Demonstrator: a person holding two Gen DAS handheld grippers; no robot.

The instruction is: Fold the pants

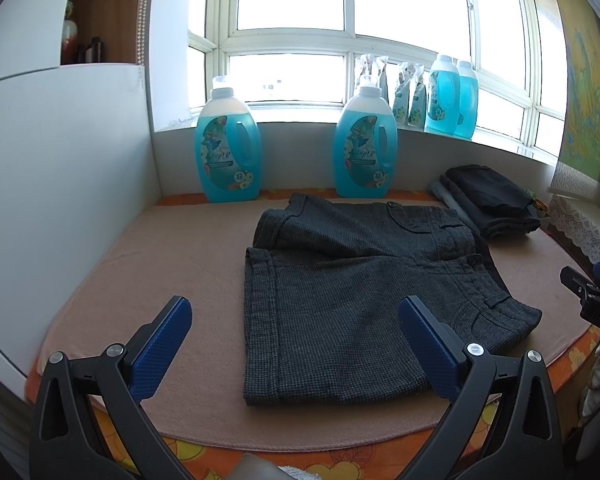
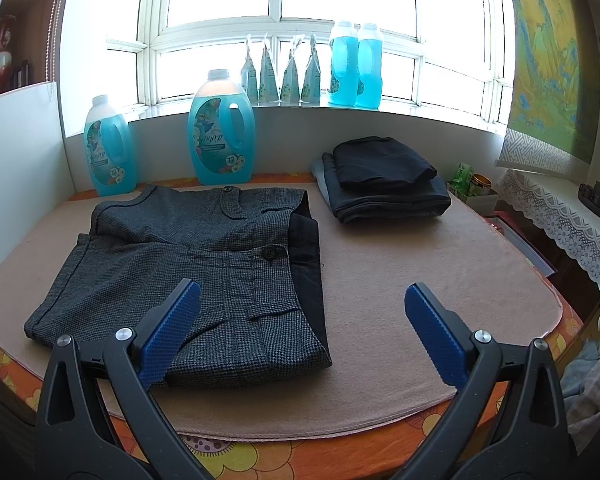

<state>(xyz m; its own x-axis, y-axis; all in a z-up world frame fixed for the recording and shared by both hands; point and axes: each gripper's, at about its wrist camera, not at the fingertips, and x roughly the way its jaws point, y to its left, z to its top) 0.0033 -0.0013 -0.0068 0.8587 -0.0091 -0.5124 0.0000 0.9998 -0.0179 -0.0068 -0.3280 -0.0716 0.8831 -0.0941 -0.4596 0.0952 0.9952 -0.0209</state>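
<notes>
Grey houndstooth pants (image 1: pixel 339 300) lie folded on a beige mat (image 1: pixel 160 264), waistband to the right, hems to the left. In the right wrist view the pants (image 2: pixel 204 264) show a dark lining along their right edge. My left gripper (image 1: pixel 296 320) is open and empty, hovering over the pants' near left part. My right gripper (image 2: pixel 300 304) is open and empty, above the pants' near right edge and the bare mat (image 2: pixel 439 264). The right gripper also shows at the right edge of the left wrist view (image 1: pixel 591 296).
A stack of folded dark garments (image 2: pixel 383 180) lies at the mat's far right. Two blue detergent bottles (image 1: pixel 228 148) (image 1: pixel 365 144) stand at the back edge. More bottles and pouches (image 2: pixel 355 68) stand on the windowsill. A white panel (image 1: pixel 60 160) walls the left side.
</notes>
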